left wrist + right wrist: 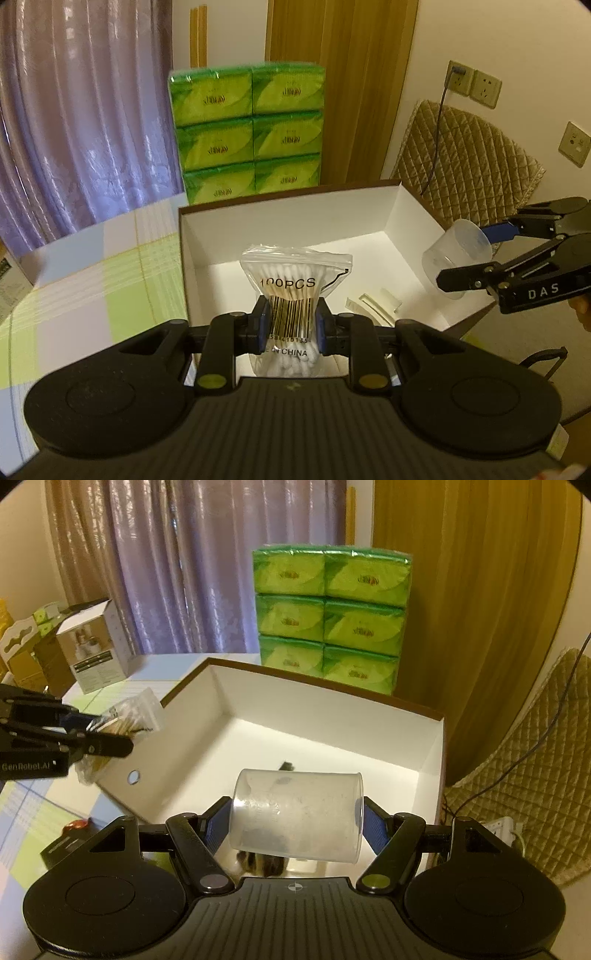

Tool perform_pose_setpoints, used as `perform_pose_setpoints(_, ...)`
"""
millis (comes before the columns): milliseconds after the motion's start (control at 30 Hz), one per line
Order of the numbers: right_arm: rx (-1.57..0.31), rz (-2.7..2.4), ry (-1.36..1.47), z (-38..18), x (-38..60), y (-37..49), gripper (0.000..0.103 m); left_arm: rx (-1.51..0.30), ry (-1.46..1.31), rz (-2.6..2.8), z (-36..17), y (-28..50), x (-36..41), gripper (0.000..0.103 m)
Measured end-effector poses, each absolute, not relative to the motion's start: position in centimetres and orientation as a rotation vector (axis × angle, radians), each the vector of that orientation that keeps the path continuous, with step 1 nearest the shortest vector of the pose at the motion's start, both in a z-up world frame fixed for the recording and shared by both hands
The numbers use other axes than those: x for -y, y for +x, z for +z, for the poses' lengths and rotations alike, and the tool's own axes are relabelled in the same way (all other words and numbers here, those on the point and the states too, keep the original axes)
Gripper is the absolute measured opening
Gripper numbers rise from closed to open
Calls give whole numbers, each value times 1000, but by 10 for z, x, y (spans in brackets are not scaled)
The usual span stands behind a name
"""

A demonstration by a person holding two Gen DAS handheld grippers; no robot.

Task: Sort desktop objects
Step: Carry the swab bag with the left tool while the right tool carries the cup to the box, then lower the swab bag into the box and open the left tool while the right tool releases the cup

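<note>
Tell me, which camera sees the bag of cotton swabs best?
The left wrist view: the bag of cotton swabs faces it, label readable, pinched by the left gripper. The right wrist view shows it only sideways at the edge.

Glossy clear plastic bag (295, 291), cloudy translucent plastic cup (295, 814), matt white cardboard box (325, 716), shiny plastic-wrapped tissue packs (249, 129).

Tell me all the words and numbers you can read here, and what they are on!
"100PCS": on the bag of cotton swabs held in the left gripper.
"CHINA": lower on the same bag; the digits under its barcode are too small to read for sure.
"DAS": on the right gripper holding the plastic cup.
"GenRobot.AI": on the left gripper's side.
Tissue packs: logos too blurred.
Small carton: print too small.
</note>
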State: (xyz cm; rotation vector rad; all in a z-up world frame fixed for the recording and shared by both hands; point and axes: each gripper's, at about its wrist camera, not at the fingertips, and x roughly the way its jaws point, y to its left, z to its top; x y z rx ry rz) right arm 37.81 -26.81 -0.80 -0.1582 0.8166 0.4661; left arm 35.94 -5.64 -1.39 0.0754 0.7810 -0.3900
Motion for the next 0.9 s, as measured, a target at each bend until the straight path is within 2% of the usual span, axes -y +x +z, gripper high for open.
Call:
perform_pose_setpoints(433, -927, 446, -162, -48, 262, 433, 69, -980, 46, -364, -67, 430, 82, 20)
perform_pose_setpoints(900, -994, 425, -136, -83, 254, 486, 69, -1099, 79, -271, -111, 492, 101, 20)
